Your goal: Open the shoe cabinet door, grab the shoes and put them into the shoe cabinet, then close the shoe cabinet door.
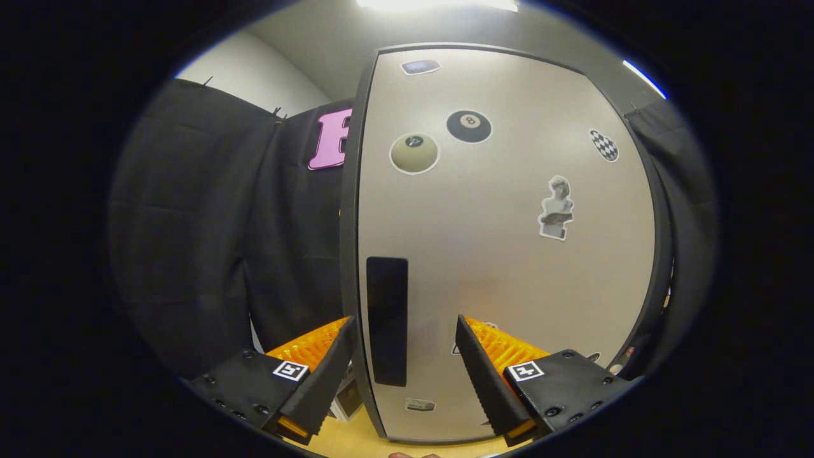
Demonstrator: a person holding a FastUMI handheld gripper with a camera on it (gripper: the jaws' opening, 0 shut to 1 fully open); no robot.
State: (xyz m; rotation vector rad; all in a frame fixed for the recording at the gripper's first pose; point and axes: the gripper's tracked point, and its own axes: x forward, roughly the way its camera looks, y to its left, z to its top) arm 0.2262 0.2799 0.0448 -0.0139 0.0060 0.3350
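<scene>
Straddling the free edge of the shoe cabinet door (502, 254), the gripper (404, 331) holds its jaws apart, one finger on each side of that edge, neither pressing on it. The dark recessed handle (386, 321) sits between the fingers, toward 12 o'clock from the tips. Whether the door is ajar or shut cannot be told. Likely fault: closing the jaws short of the handle, so they slip off the thin edge (the panel looks smooth). No shoes are seen yet.
</scene>
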